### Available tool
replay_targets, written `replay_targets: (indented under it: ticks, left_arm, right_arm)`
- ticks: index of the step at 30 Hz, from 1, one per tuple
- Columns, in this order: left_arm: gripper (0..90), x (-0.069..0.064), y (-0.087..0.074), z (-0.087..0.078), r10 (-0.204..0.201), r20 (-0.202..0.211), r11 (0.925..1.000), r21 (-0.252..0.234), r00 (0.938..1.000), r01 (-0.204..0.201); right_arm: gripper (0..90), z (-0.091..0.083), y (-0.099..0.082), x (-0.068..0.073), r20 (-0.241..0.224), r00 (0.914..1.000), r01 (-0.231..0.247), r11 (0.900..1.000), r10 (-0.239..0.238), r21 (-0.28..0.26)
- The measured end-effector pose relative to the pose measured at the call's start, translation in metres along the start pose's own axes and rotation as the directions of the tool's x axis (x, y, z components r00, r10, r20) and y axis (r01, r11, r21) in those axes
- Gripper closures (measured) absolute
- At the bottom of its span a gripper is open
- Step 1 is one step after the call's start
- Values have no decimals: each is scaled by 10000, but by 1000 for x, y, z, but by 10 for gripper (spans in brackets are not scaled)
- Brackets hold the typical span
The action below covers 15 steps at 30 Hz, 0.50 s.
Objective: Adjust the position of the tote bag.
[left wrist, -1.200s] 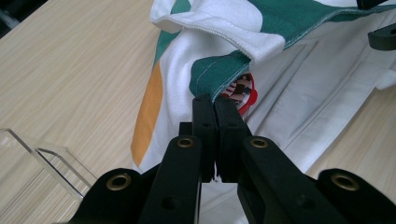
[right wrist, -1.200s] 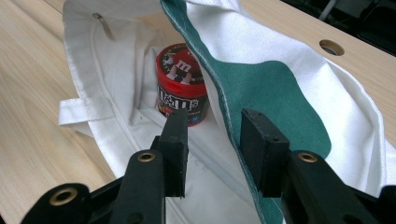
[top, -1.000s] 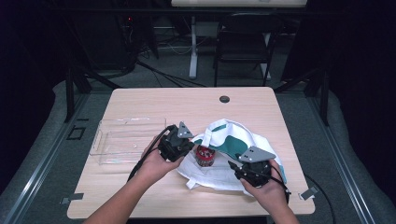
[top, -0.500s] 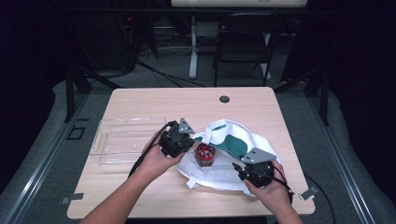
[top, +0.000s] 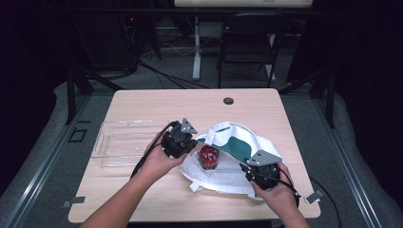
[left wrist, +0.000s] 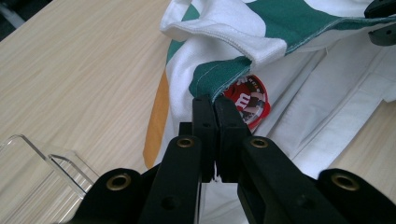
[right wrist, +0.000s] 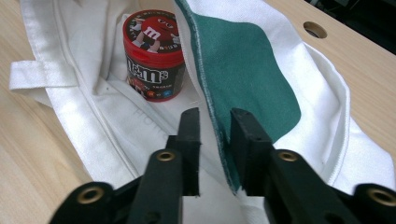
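The left gripper (left wrist: 215,105) was clamped on the tote bag's (top: 240,137) rim, while the right gripper (right wrist: 215,116), jaws just closing, straddled its green edge beside the candy jar (right wrist: 153,55).

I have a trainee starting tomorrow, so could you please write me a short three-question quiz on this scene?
1. True or false: the left gripper is shut on the edge of the cloth bag.
2. What stands in the bag's mouth? A) red candy jar B) glass cup C) green bottle
3. What passes between the right gripper's jaws?

Key
1. True: its jaws pinch the green-trimmed edge.
2. A, the red candy jar.
3. The bag's green-lined edge; the jaws have just been closing on it, with a gap still visible on one side.
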<state>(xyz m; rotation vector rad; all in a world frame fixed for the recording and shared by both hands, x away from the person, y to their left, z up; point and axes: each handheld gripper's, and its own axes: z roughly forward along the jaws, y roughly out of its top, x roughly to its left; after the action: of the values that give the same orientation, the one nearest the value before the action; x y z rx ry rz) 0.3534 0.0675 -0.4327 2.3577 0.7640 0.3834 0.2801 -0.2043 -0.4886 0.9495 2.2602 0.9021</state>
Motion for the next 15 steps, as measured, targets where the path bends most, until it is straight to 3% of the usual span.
replay_targets:
  ticks: [1, 7, 15]
  left_arm:
    - [886, 0, 0, 0, 7, -8, 10000, 5, 10000, -7]
    - [886, 0, 1, 0, 1, -49, 10000, 18, 10000, -1]
    - [886, 2, 2, 0, -14, -8, 10000, 18, 10000, 14]
  right_arm:
    - [803, 0, 0, -1, -55, 10000, -14, 10000, 15, 67]
    - [867, 0, 0, -4, -161, 9998, -122, 9999, 122, -2]
    - [882, -2, 0, -6, -169, 9994, -291, 9995, 289, -125]
